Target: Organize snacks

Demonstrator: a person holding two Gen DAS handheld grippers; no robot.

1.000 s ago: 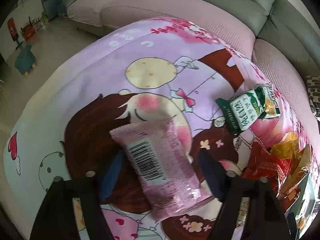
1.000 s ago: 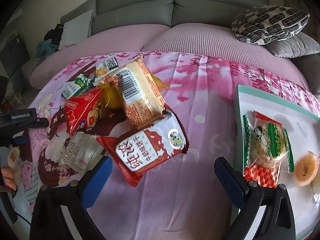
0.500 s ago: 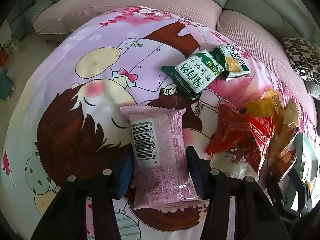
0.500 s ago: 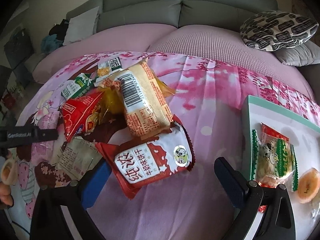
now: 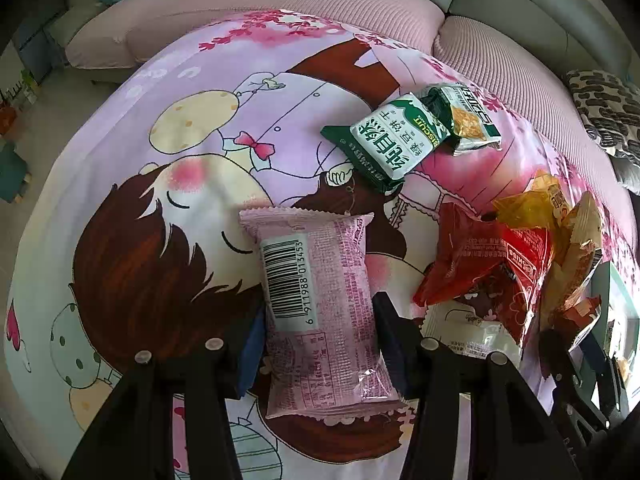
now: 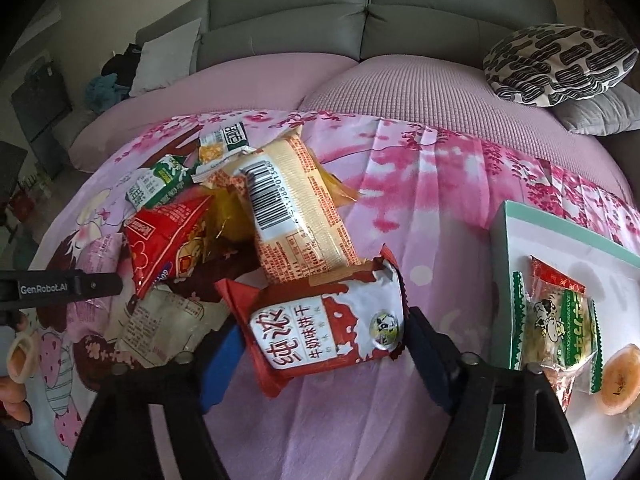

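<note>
A pink snack packet (image 5: 320,304) lies barcode up on the cartoon bedsheet (image 5: 160,184), and my left gripper (image 5: 320,340) is shut on its lower half, one pad against each long side. In the right wrist view, a red and white biscuit packet (image 6: 328,320) sits between the fingers of my right gripper (image 6: 324,344). Its jaws are closing, and both pads touch the packet's edges. This packet leans on a pile of snacks: a cream and orange packet (image 6: 296,216), a red packet (image 6: 168,236) and a green one (image 6: 156,184).
A white tray with a green rim (image 6: 560,240) stands to the right, holding a green and white sweet (image 6: 560,320) and an orange round snack (image 6: 620,380). A grey sofa (image 6: 360,20) and patterned cushion (image 6: 560,64) lie behind. The left gripper's body (image 6: 60,288) and a hand (image 6: 16,360) show at far left.
My left gripper closed on the pink packet and swung right, bringing the snack pile into its view. My right gripper's fingers came in from wide apart onto the red and white packet.
</note>
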